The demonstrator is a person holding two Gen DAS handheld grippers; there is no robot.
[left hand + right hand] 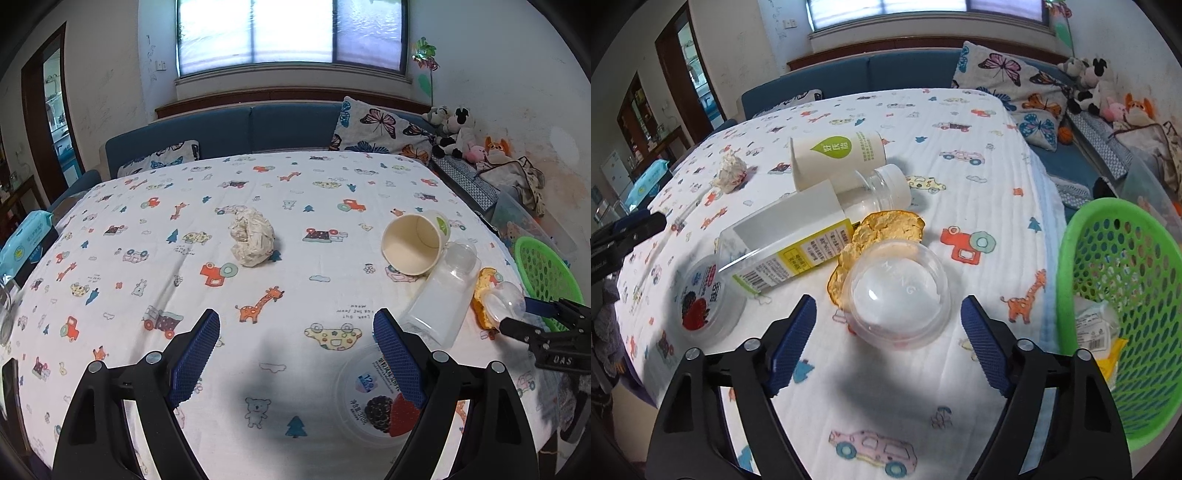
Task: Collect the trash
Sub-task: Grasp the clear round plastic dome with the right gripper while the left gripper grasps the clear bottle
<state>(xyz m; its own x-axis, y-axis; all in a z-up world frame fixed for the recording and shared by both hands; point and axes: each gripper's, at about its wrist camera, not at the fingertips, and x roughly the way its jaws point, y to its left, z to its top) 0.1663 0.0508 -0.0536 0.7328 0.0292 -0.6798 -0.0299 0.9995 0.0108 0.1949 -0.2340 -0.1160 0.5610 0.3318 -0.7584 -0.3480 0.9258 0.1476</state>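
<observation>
Right gripper (888,347) lining up on clear dome cup (899,295) beside green basket (1123,295)
Jaws wide, pads apart from it, nothing held; next: close, lift into basket; left gripper (295,358) open, empty

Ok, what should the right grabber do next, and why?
Probably ease the right gripper a little forward and down so its open jaws sit on either side of the clear dome lid, then close. The lid lies just ahead of the fingertips, untouched, and the green basket waits right beside it.
</observation>
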